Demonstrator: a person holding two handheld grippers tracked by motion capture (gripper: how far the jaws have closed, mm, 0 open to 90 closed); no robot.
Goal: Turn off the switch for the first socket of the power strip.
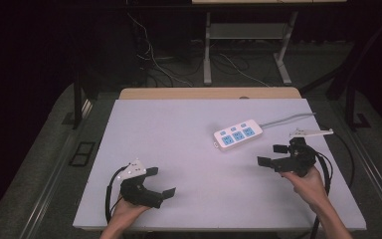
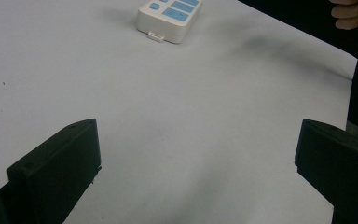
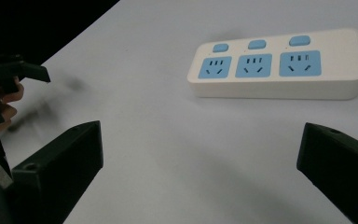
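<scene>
Right gripper view is showing the white plastic power strip with three blue sockets and three blue switches (image 3: 279,65) lying flat on the pale grey table (image 3: 168,154), just ahead of the right gripper (image 3: 200,172), whose jaws are standing wide apart with nothing between them. It is looking rigid, fairly light and smooth-sided, so it may be slipping under a loose pinch; gripping across its narrow width near the middle seems safest. Its grey cord (image 1: 288,119) is trailing away beyond the far end and could be dragging. The left gripper (image 2: 198,172) is resting released, well apart from the strip. The cord's plug end is lying out of sight, and the strip's underside is staying hidden.
</scene>
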